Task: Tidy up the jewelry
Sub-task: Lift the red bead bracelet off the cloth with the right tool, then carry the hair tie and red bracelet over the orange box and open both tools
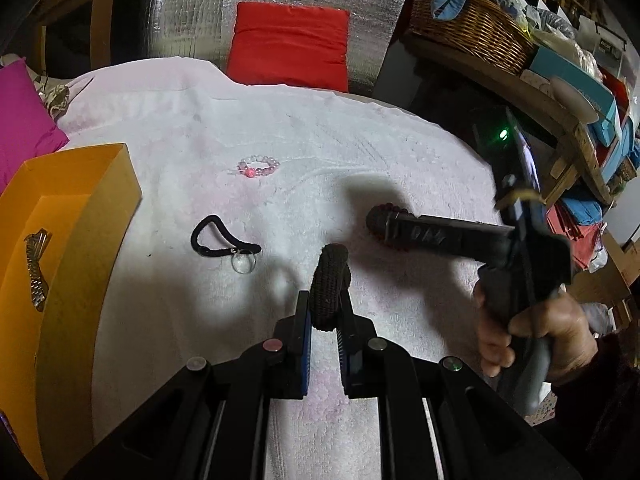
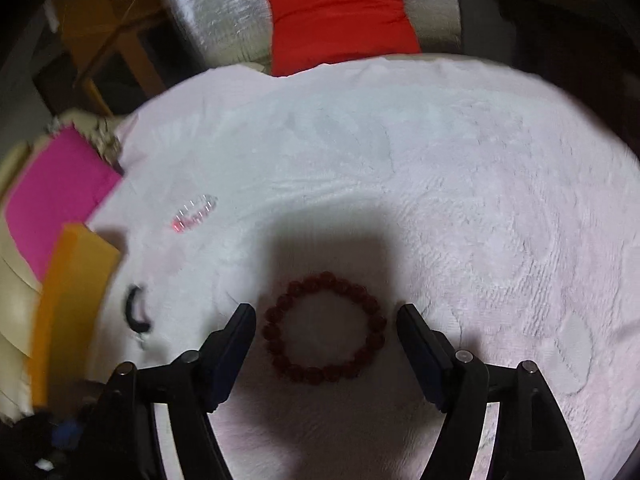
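In the left wrist view my left gripper (image 1: 325,312) is shut on a dark braided hair band (image 1: 331,280), which stands up between its pads above the cloth. A dark red bead bracelet (image 2: 324,328) lies flat on the cloth between the spread fingers of my right gripper (image 2: 326,316). That gripper is open and its pads stay clear of the beads. From the left wrist view the right gripper (image 1: 380,222) hides most of this bracelet. A pink bead bracelet (image 1: 258,166) and a black cord with a clear ring (image 1: 224,242) lie further left.
An orange box (image 1: 80,240) at the left edge holds a metal watch band (image 1: 38,268). Pale towelling (image 1: 320,140) covers the table. A red cushion (image 1: 290,44) sits behind, a magenta one (image 1: 20,120) at left. A wicker basket (image 1: 472,28) and shelf clutter crowd the right. A person's hand (image 1: 532,336) grips the right tool.
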Available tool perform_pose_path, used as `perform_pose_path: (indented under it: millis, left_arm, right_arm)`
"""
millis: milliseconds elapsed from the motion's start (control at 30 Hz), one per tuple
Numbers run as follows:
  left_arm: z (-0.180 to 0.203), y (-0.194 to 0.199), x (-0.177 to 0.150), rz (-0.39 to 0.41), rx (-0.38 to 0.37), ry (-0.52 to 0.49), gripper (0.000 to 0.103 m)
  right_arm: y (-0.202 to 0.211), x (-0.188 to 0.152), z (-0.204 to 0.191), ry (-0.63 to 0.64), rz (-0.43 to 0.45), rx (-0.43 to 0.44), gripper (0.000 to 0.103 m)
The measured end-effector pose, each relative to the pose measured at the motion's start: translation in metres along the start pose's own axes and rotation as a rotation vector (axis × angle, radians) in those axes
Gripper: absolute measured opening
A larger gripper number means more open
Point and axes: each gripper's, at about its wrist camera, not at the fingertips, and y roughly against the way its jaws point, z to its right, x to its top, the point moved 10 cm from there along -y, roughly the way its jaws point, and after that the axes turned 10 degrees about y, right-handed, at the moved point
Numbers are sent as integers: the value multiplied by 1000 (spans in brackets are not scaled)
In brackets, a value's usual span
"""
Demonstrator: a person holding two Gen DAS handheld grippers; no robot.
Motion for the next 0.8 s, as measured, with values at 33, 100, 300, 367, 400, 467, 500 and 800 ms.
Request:
perform_pose_path:
  millis: [33, 100, 300, 367, 400, 467, 500, 800]
  left_arm:
    - [-2, 0, 1, 1, -2, 4, 12]
    - [-3, -1, 1, 1, -4, 12, 12]
    - [-8, -1, 2, 1, -11, 30, 12]
    - [-7, 0, 3, 5, -13, 29, 12]
    - [-7, 1, 3, 8, -14, 28, 12]
    - [-6, 3, 4, 10, -14, 27, 12]
    - [-6, 4, 4, 10, -13, 28, 12]
    - [-10, 23, 7, 39, 9, 40, 12]
  right_arm:
    - [-2, -1, -1, 35, -2, -43, 63]
    - [-1, 0, 1, 71, 11, -80, 54]
    - [8, 0, 16, 35, 37, -51, 14]
    - [11, 0, 21, 17, 46, -25, 11]
    - [12, -1, 21, 14, 48, -17, 11]
    - [15, -1, 21, 16, 57, -4, 11]
    - [18, -2, 22, 14, 63, 6, 11]
    - [40, 3, 3, -2, 114, 74, 11]
